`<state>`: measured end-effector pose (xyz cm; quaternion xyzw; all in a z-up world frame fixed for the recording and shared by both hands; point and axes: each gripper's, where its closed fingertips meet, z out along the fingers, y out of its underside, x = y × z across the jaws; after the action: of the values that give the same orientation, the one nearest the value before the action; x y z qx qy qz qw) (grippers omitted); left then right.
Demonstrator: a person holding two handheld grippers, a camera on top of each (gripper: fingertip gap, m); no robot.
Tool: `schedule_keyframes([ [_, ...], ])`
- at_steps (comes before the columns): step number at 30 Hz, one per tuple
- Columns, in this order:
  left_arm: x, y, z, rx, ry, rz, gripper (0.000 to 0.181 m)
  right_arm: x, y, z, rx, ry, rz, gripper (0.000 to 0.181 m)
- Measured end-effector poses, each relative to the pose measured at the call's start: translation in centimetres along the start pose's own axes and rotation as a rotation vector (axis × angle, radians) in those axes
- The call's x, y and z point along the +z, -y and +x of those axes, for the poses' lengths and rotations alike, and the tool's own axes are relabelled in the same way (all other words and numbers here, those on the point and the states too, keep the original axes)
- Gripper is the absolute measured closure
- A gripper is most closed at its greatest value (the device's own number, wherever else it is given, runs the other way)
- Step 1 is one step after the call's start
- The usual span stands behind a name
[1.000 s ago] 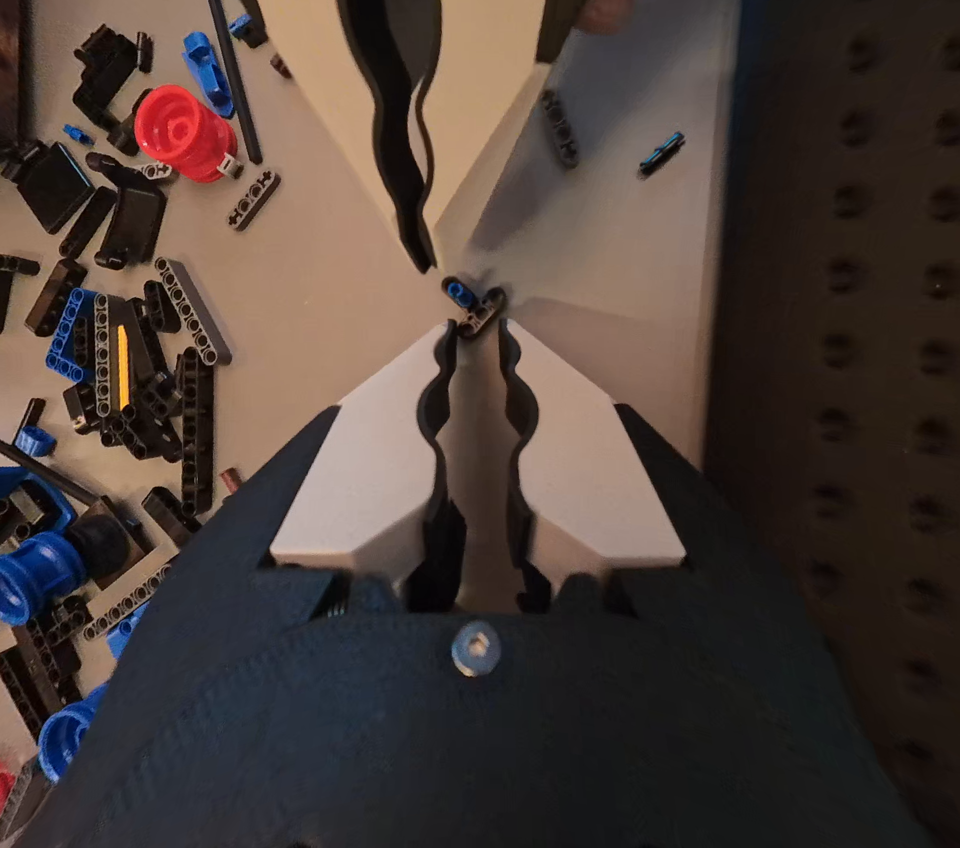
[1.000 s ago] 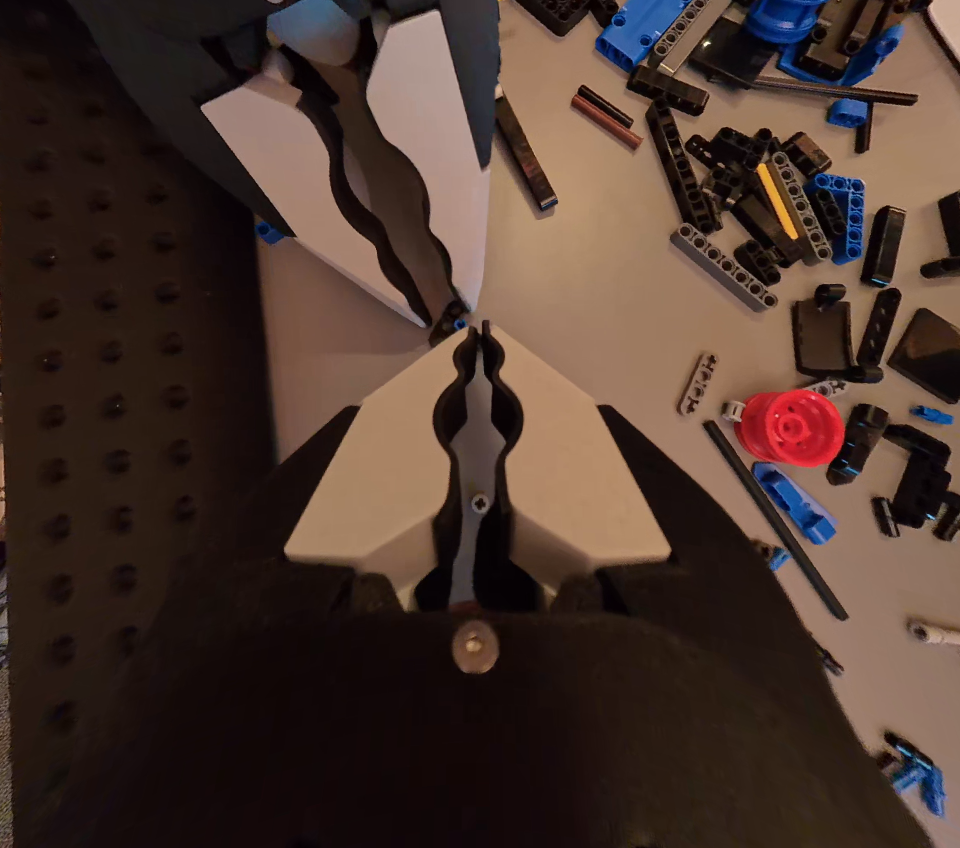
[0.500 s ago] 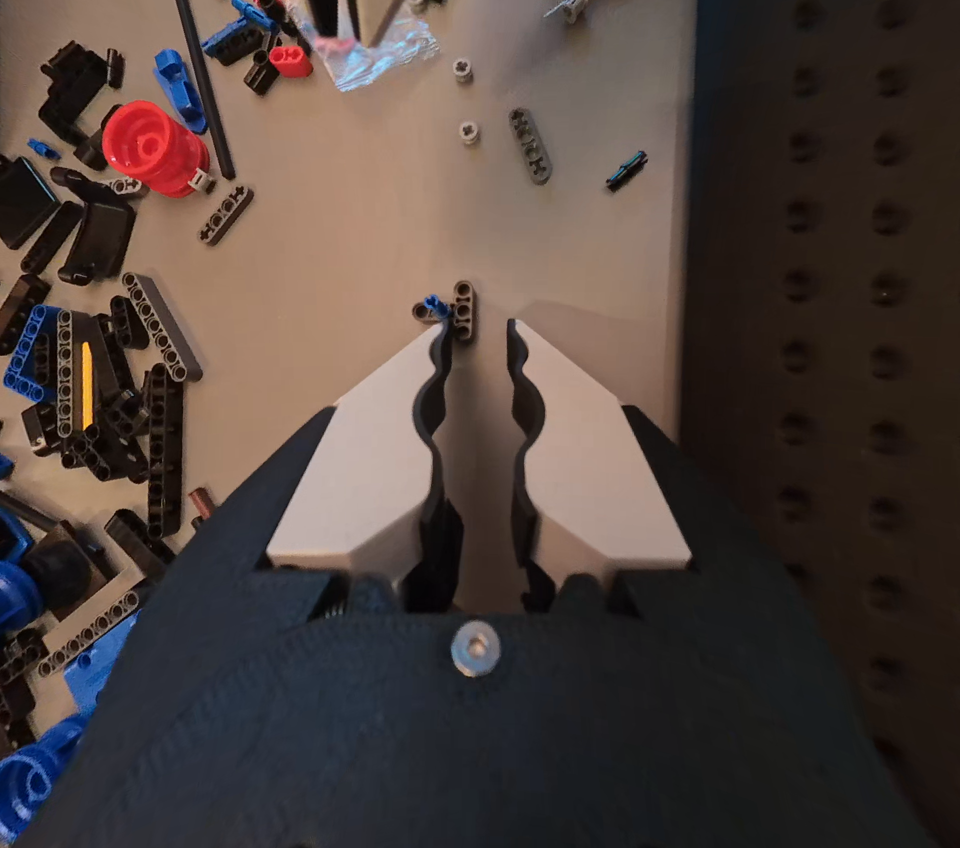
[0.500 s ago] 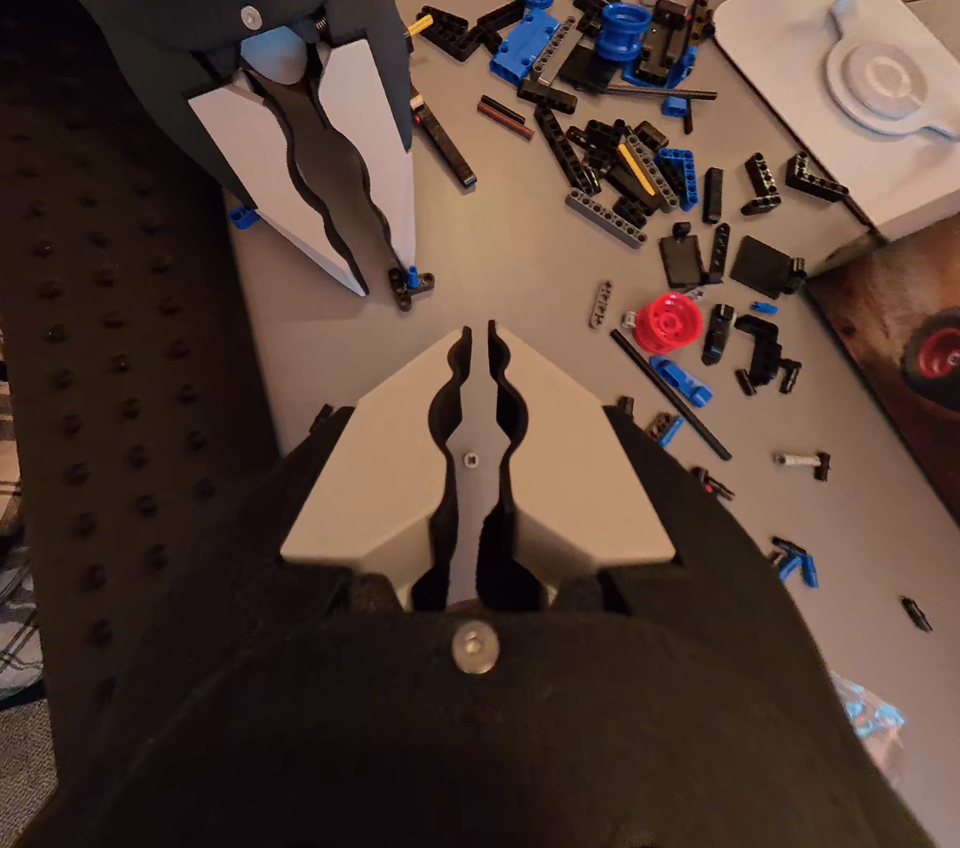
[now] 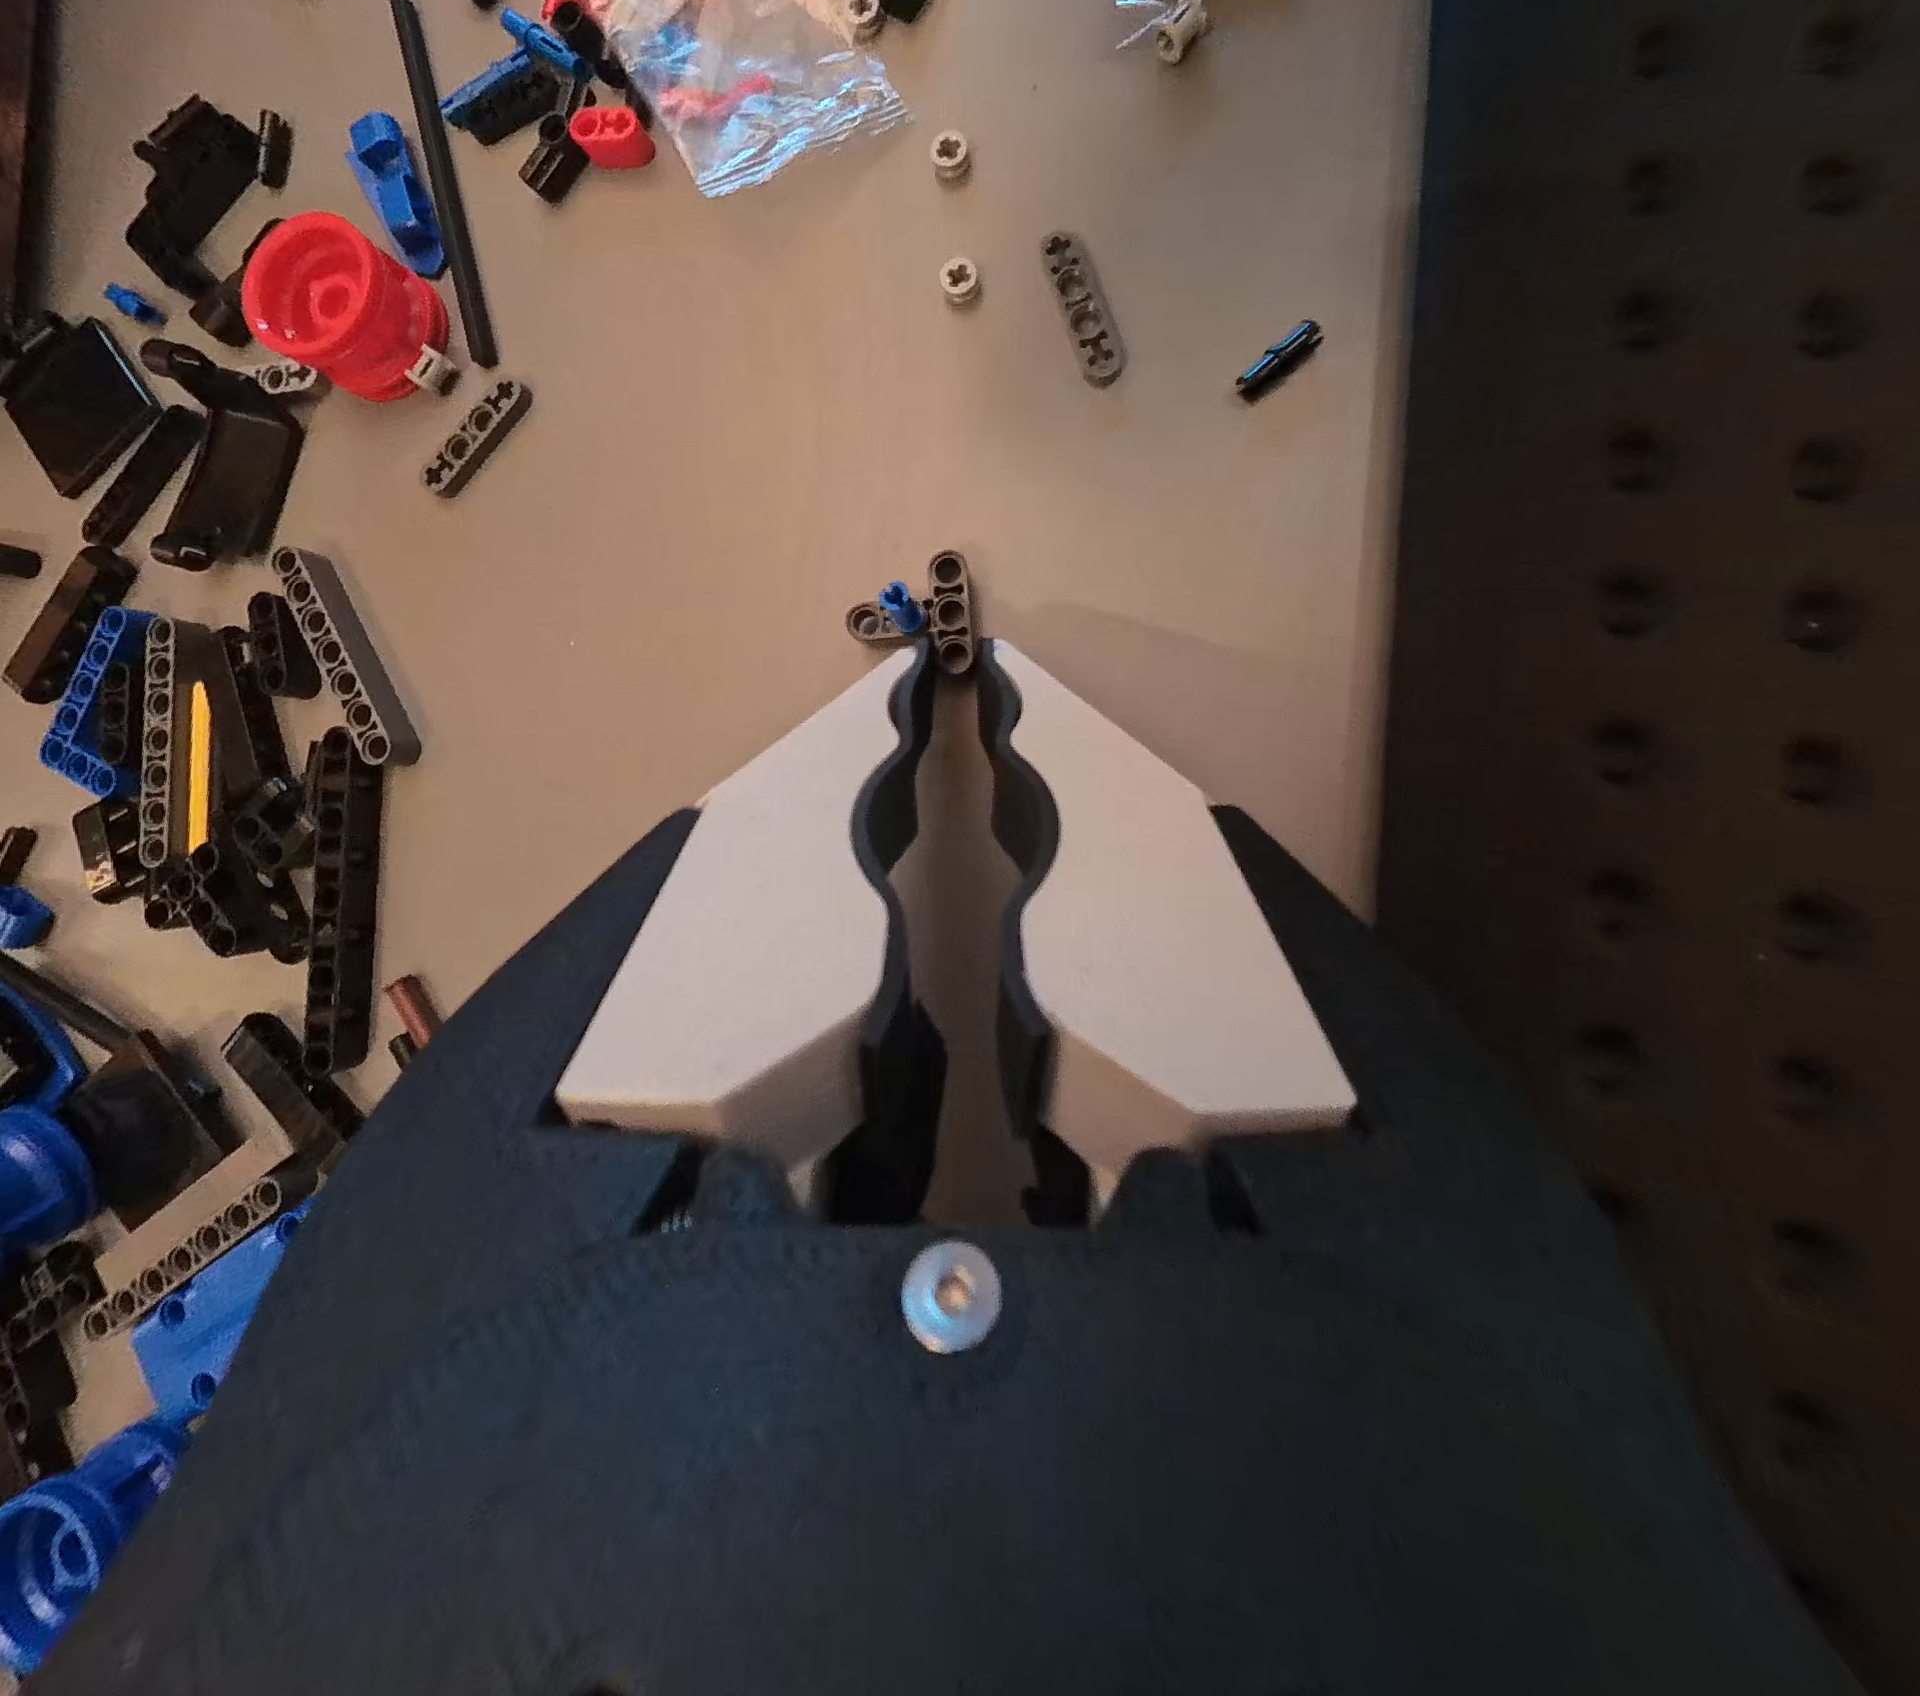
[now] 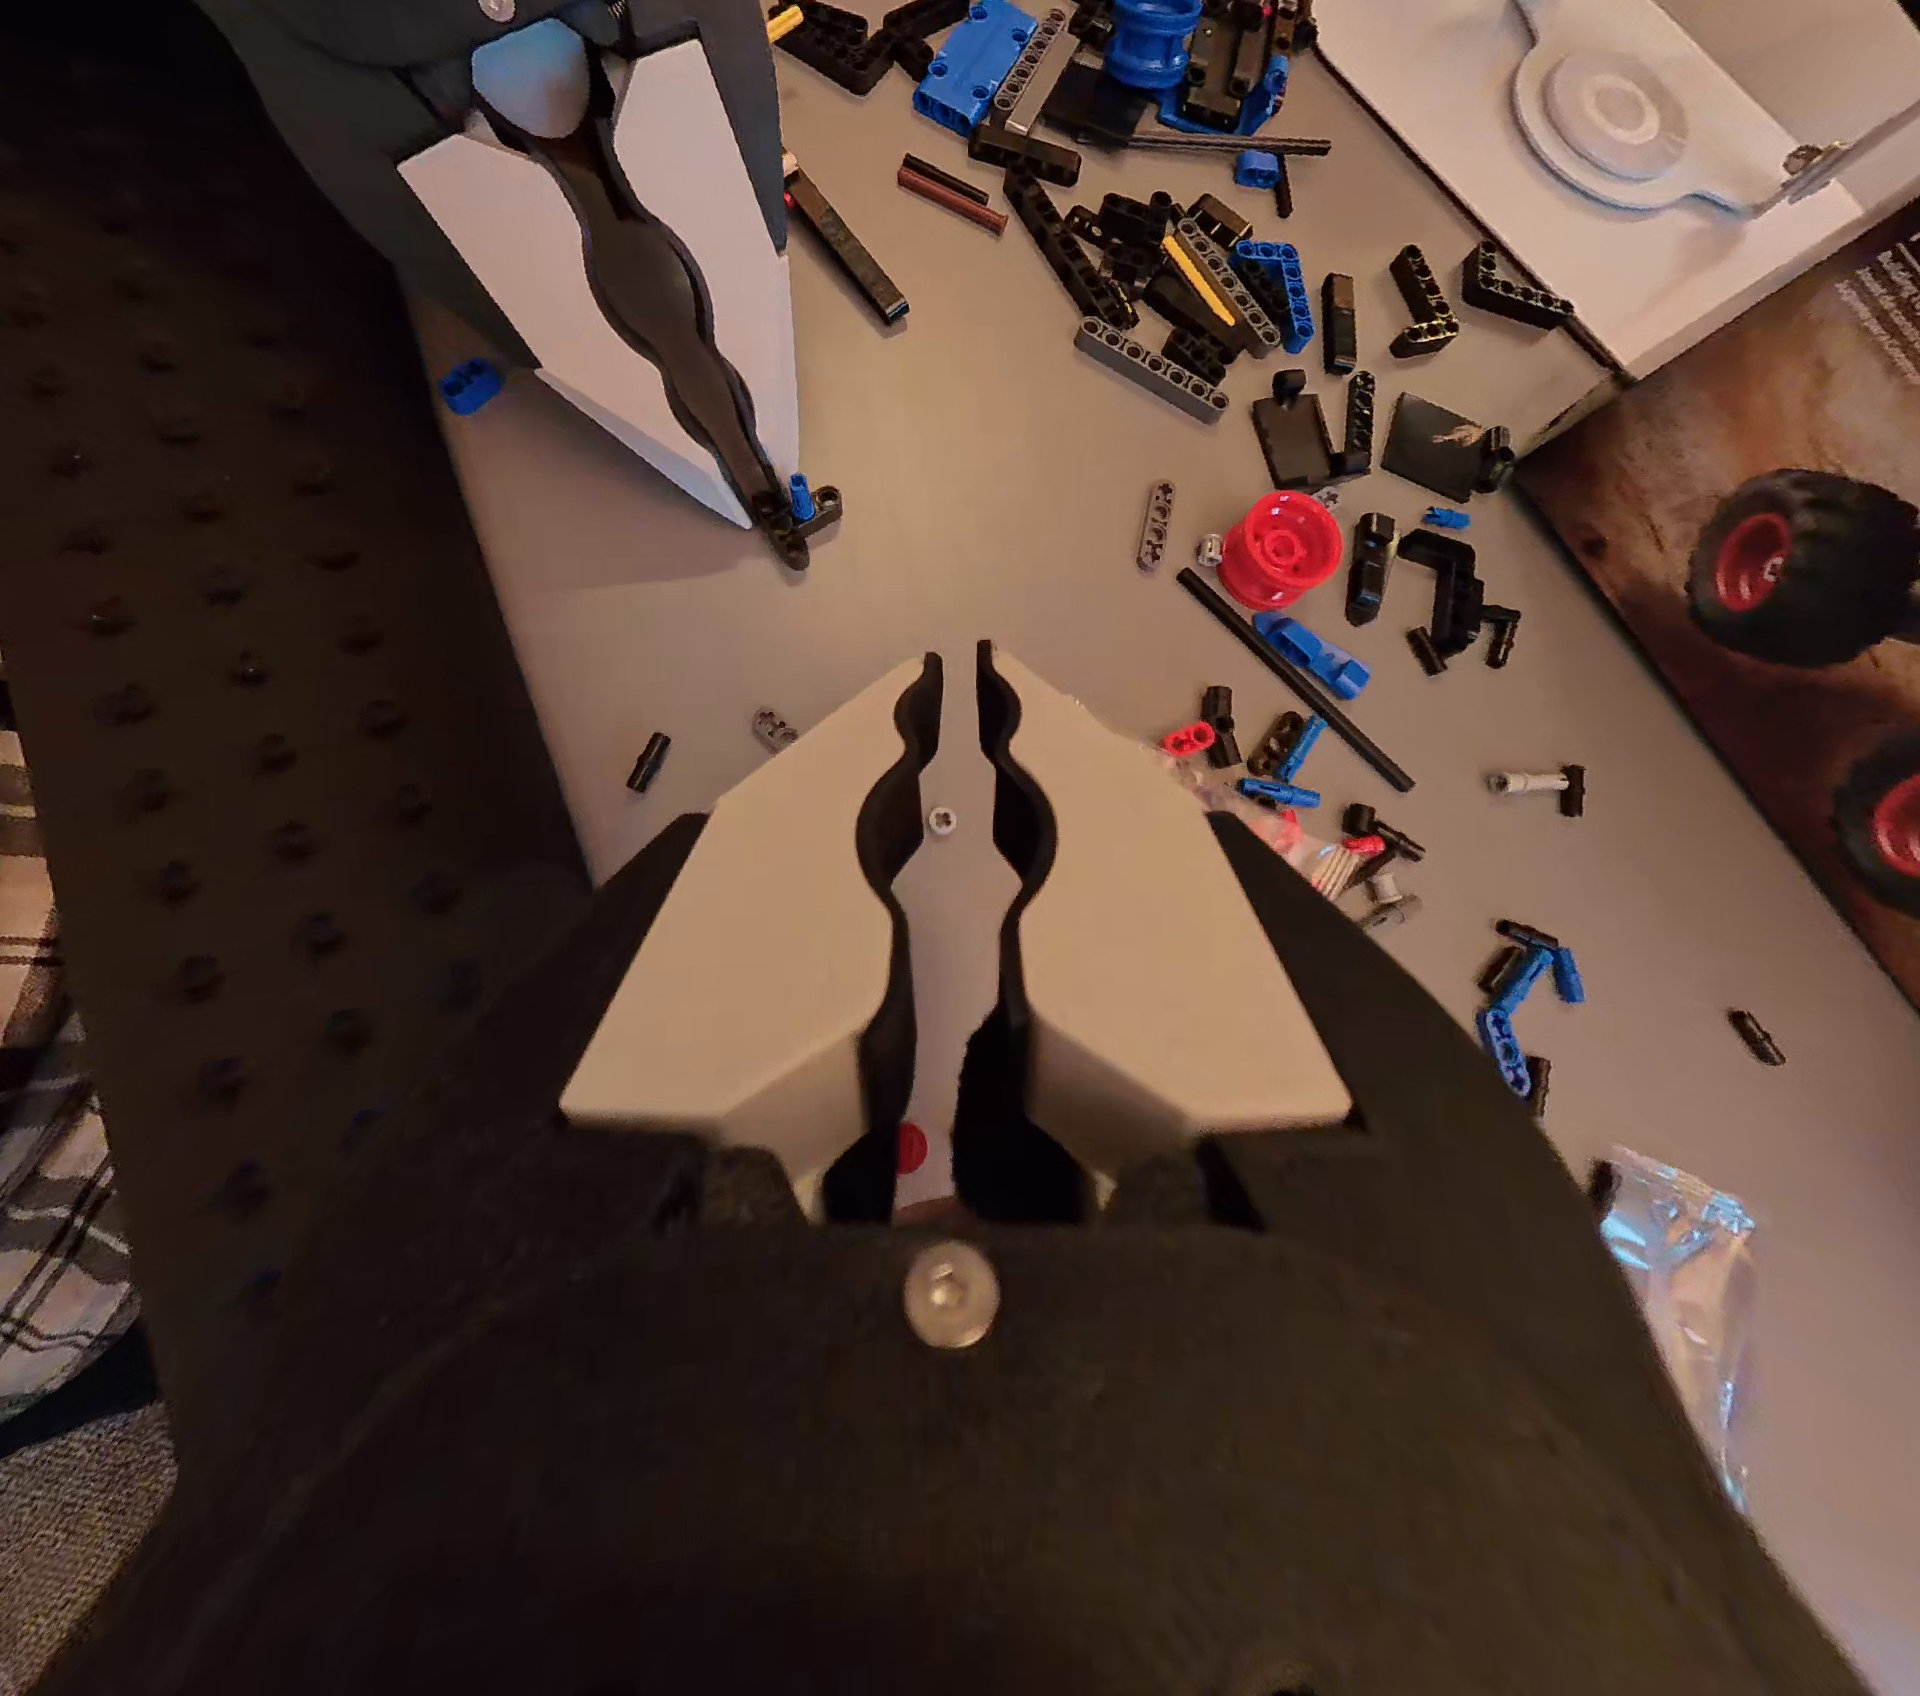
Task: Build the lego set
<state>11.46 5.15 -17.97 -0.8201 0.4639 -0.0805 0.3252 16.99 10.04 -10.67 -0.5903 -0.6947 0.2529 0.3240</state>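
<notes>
The left gripper [image 5: 951, 659] pinches the near end of a small dark T-piece [image 5: 948, 609] with a blue pin [image 5: 894, 604] on its left arm. Beyond the T-piece lie two grey bushes [image 5: 960, 279] and a grey beam [image 5: 1083, 308]; far left of it, a red wheel [image 5: 338, 306].

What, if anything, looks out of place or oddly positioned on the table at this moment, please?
Nothing looks damaged. One oddity: a small blue piece lies alone at the table edge beside the left gripper, away from the main pile and easy to knock off. The left gripper pinches the small dark angled beam with its blue pin.
</notes>
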Motion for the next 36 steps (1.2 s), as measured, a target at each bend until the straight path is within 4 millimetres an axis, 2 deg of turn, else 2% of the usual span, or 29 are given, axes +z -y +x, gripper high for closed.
schedule_keyframes([
  [6, 0.0, -0.1, -0.3, -0.01, 0.015, -0.002, 0.175, -1.4, -0.4, 1.1, 0.038, -0.055, 0.025, 0.171],
  [8, 0.0, 0.0, -0.3, -0.007, 0.013, 0.006, 0.169, -2.0, -0.6, 1.5, 0.053, -0.075, 0.032, 0.17],
  [14, -0.2, 0.2, -0.2, -0.009, 0.014, 0.022, 0.161, -4.8, -1.8, 3.9, 0.094, -0.186, 0.023, 0.167],
  [22, -0.1, 0.1, -0.1, 0.0, 0.011, 0.021, 0.161, -9.5, -5.6, 7.8, 0.167, -0.353, -0.069, 0.165],
  [25, -0.1, 0.1, 0.0, 0.0, 0.008, 0.024, 0.161, -9.9, -6.9, 8.6, 0.17, -0.363, -0.111, 0.164],
  [30, -0.1, 0.1, -0.1, 0.002, 0.012, 0.026, 0.162, -8.7, -8.4, 10.0, 0.125, -0.334, -0.209, 0.163],
  [36, -0.4, 0.2, -0.4, -0.011, 0.016, 0.046, 0.161, -8.8, -10.5, 11.5, 0.116, -0.303, -0.307, 0.163],
])
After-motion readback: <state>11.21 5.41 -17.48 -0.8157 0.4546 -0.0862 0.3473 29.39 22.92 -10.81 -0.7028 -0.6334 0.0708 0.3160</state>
